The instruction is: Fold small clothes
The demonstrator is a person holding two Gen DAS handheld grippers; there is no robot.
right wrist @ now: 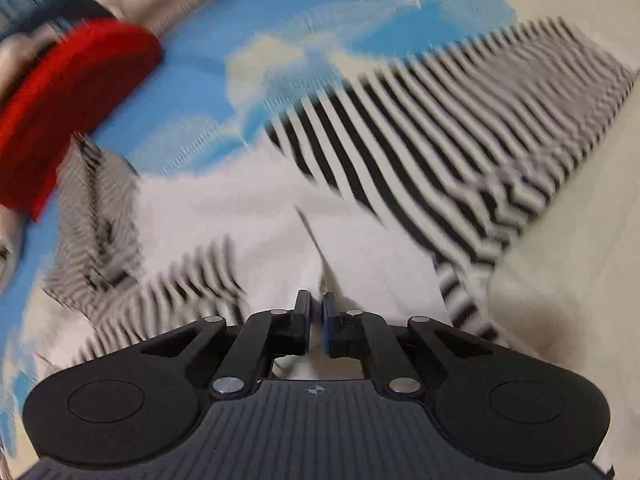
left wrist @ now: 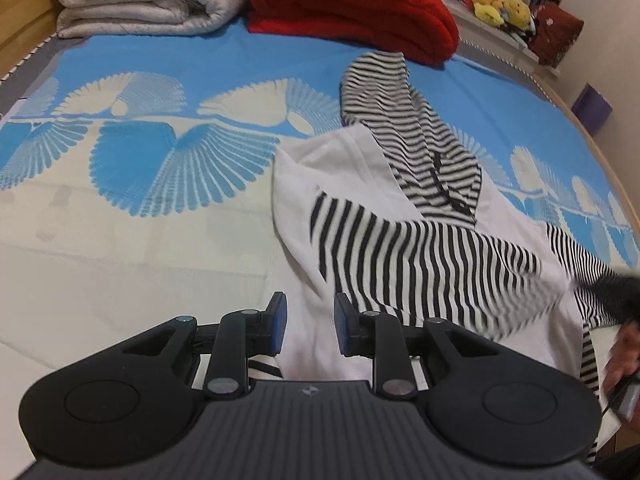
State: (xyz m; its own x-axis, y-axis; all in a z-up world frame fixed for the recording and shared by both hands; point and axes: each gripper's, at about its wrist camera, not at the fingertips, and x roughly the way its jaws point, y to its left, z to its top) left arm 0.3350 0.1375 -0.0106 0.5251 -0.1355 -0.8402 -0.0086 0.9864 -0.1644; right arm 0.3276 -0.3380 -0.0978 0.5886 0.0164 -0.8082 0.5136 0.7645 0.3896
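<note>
A small white top with black-and-white striped sleeves and hood [left wrist: 400, 208] lies crumpled on the bed. My left gripper [left wrist: 310, 316] is open and empty, its blue pads just above the garment's near white edge. In the right wrist view, which is motion-blurred, my right gripper [right wrist: 316, 308] is shut on a fold of the white fabric of the same garment [right wrist: 248, 216], with a striped sleeve [right wrist: 460, 140] stretching away to the right. The person's right hand shows at the right edge of the left wrist view [left wrist: 624, 352].
The bed has a blue and cream patterned sheet [left wrist: 160, 148]. A folded white blanket [left wrist: 148, 0] and a folded red blanket [left wrist: 352, 8] lie at the far end. Plush toys [left wrist: 500, 4] sit on a ledge beyond. The wooden bed frame [left wrist: 24, 28] runs along the left.
</note>
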